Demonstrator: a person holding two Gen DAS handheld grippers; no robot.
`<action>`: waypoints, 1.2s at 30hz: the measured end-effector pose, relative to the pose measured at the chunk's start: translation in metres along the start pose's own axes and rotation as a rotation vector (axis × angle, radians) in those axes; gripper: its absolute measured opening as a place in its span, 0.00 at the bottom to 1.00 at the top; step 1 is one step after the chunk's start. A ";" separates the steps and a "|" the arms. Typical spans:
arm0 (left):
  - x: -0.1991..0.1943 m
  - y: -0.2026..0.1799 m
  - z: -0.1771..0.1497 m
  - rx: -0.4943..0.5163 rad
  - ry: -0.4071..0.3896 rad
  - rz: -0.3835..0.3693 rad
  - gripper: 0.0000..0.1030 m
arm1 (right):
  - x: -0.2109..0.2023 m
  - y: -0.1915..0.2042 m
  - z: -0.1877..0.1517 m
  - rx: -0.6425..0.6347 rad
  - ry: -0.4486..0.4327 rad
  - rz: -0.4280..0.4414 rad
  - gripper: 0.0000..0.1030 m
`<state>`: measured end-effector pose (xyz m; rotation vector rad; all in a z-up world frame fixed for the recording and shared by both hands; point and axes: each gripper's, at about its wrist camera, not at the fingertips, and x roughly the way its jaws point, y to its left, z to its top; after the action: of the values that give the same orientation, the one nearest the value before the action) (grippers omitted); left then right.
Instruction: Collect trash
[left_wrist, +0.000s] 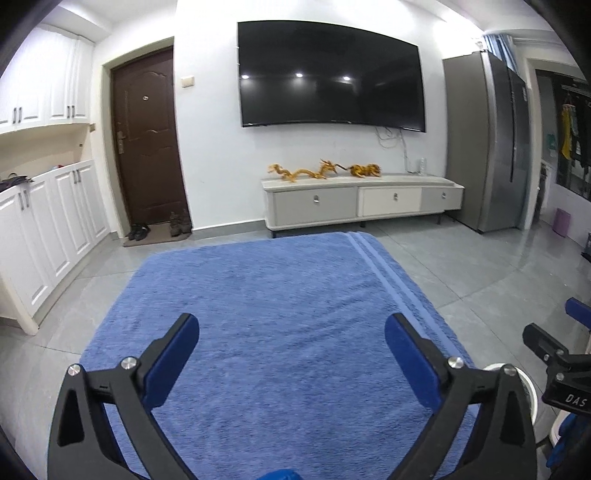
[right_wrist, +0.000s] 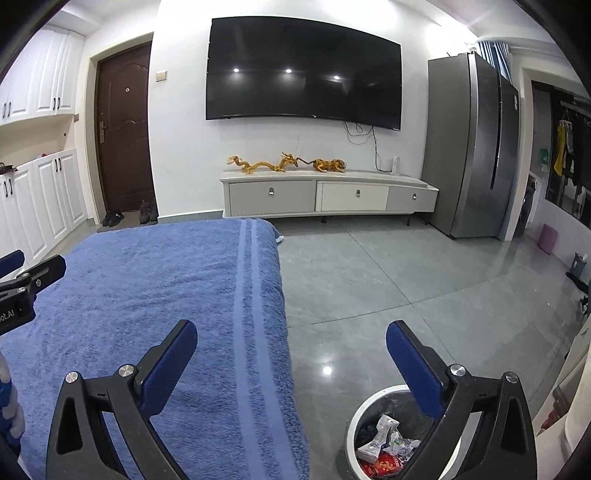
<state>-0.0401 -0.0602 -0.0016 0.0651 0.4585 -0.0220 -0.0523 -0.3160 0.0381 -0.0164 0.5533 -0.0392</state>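
A round white trash bin (right_wrist: 352, 424) stands on the floor just right of the table; crumpled white and red wrappers (right_wrist: 384, 445) lie inside it. My right gripper (right_wrist: 291, 341) is open and empty, held above the table's right edge with its right finger over the bin. My left gripper (left_wrist: 291, 334) is open and empty above the blue towel (left_wrist: 266, 314) that covers the table. The bin's rim (left_wrist: 524, 380) shows behind my left gripper's right finger. No trash shows on the towel.
A TV cabinet (right_wrist: 328, 195) with golden figurines stands under a wall TV (right_wrist: 303, 70). A grey fridge (right_wrist: 476, 147) is at right, white cupboards (left_wrist: 44, 221) at left, a brown door (left_wrist: 147, 144) with shoes beyond. Grey tiled floor (right_wrist: 406, 277) lies right of the table.
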 end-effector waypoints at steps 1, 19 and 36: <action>-0.002 0.002 0.000 -0.002 -0.005 0.013 1.00 | -0.001 0.002 0.001 -0.003 -0.003 0.001 1.00; -0.017 0.042 0.001 -0.080 -0.058 0.077 1.00 | -0.014 0.028 0.011 -0.010 -0.063 -0.005 1.00; -0.011 0.054 -0.006 -0.073 -0.025 0.095 1.00 | -0.006 0.024 0.007 0.038 -0.043 -0.053 1.00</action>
<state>-0.0504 -0.0059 0.0011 0.0152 0.4307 0.0866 -0.0527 -0.2920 0.0469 0.0055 0.5090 -0.1005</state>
